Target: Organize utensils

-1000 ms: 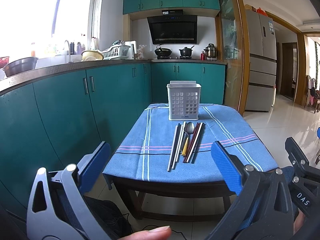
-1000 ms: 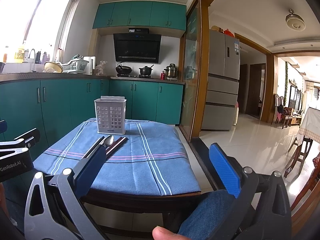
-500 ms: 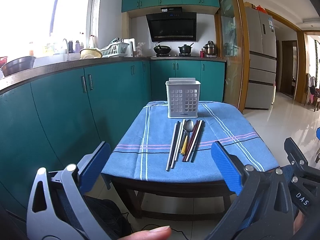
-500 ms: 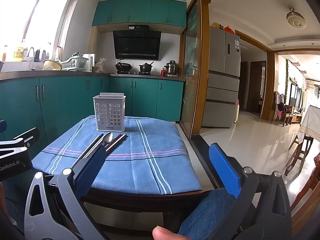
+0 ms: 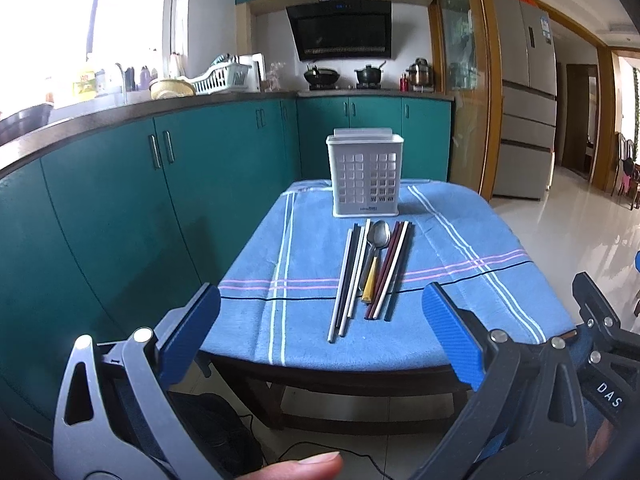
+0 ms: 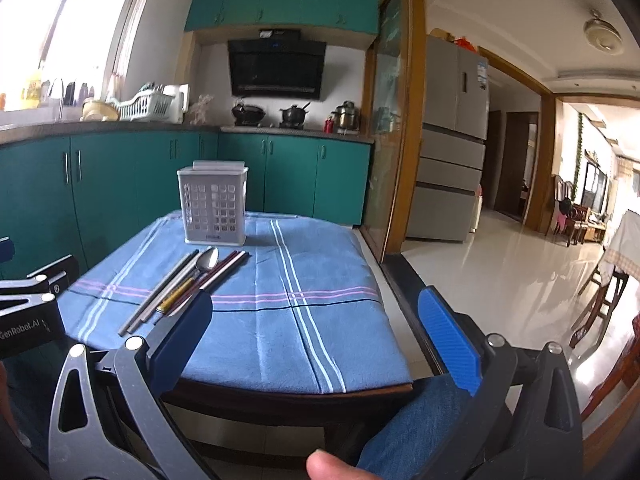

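Note:
A white perforated utensil holder (image 5: 366, 174) stands upright at the far end of a table covered by a blue striped cloth (image 5: 304, 264). In front of it lie side by side a grey-and-white pair of chopsticks (image 5: 349, 280), a spoon (image 5: 376, 248) with a yellow handle, and a dark red pair of chopsticks (image 5: 391, 272). The holder (image 6: 213, 205) and utensils (image 6: 188, 280) also show in the right wrist view. My left gripper (image 5: 320, 334) is open and empty, short of the table's near edge. My right gripper (image 6: 316, 330) is open and empty, near the front edge, right of the utensils.
Teal cabinets (image 5: 120, 208) run close along the table's left side and behind it. A glass sliding door with a wooden frame (image 6: 394, 152) stands to the right. A black bag and cable (image 5: 224, 428) lie on the floor under the table.
Both grippers have moved forward toward the table; the holder and utensils look larger and nearer. Both stay open. Nothing on the table has moved.

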{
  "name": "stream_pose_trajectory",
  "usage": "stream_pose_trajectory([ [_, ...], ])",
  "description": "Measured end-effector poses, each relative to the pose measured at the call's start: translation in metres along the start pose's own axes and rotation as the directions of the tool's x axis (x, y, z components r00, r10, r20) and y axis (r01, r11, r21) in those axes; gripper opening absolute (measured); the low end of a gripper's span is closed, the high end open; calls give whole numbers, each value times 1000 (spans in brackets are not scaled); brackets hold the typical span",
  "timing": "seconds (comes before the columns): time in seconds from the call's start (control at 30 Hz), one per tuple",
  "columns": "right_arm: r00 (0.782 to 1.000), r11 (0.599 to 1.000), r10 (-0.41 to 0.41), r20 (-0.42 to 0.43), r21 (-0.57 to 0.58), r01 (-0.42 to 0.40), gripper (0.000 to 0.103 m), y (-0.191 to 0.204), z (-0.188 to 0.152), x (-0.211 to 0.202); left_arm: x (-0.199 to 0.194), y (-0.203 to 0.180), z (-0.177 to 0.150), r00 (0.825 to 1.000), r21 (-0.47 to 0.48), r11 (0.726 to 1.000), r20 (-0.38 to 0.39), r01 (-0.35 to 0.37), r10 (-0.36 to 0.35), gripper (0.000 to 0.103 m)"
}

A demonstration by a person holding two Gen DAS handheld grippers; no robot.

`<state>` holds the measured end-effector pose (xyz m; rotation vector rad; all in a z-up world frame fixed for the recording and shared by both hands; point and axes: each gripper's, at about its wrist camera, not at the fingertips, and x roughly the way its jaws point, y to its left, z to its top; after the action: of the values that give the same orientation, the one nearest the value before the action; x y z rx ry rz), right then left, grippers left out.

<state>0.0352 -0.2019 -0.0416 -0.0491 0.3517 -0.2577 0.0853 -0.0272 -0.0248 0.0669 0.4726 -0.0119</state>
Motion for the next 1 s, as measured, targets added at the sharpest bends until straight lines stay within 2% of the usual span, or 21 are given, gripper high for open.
stream_pose_trajectory([
  [0.1,998,999,30,-62,-35,-32,100,2,8,32,23,0,8,999,18,1000,-43,6,-5,100],
  [0.17,989,994,71,-131,-75,-82,100,7,15,63,47,0,16,997,41,999,-72,6,-4,100],
  [0.23,978,992,64,-198,-96,-85,99,14,16,94,72,-1,24,993,56,998,-111,35,-29,98],
  [0.27,970,992,68,-234,-88,-91,96,16,16,110,100,0,32,985,56,997,-167,61,-50,90],
  [0.3,955,991,96,-282,-62,-118,84,17,16,130,117,0,37,978,60,996,-198,70,-57,83],
  [0.33,927,987,145,-347,-17,-161,76,18,17,154,139,1,42,967,72,994,-245,81,-61,64],
  [0.37,910,983,176,-377,11,-185,65,20,18,167,157,1,45,959,82,993,-279,82,-57,44],
  [0.4,880,974,223,-418,59,-219,57,20,18,186,172,1,47,949,86,992,-309,89,-58,37],
  [0.43,839,956,292,-459,120,-267,53,22,19,209,197,2,52,933,80,991,-351,107,-72,34],
  [0.47,814,942,335,-474,152,-299,51,26,21,226,209,2,54,925,74,990,-372,117,-82,33],
  [0.5,805,939,342,-485,151,-308,51,33,25,243,230,1,57,911,68,989,-401,135,-97,33],
  [0.6,800,942,326,-503,102,-319,51,57,39,281,267,-2,61,887,66,982,-443,177,-130,33],
  [0.7,771,938,331,-543,98,-334,51,76,46,317,293,-5,61,856,38,976,-489,215,-169,34],
  [0.8,761,944,305,-573,76,-321,51,87,49,341,308,-10,57,831,31,966,-517,255,-203,34],
  [0.87,745,940,311,-590,76,-332,51,92,50,354,313,-11,58,836,40,965,-511,258,-202,35],
  [0.97,722,938,299,-624,54,-342,51,102,49,366,327,-12,59,820,40,963,-535,265,-204,39],
  [1.0,713,937,297,-636,48,-347,51,106,48,370,328,-13,59,826,54,964,-529,262,-195,39],
])
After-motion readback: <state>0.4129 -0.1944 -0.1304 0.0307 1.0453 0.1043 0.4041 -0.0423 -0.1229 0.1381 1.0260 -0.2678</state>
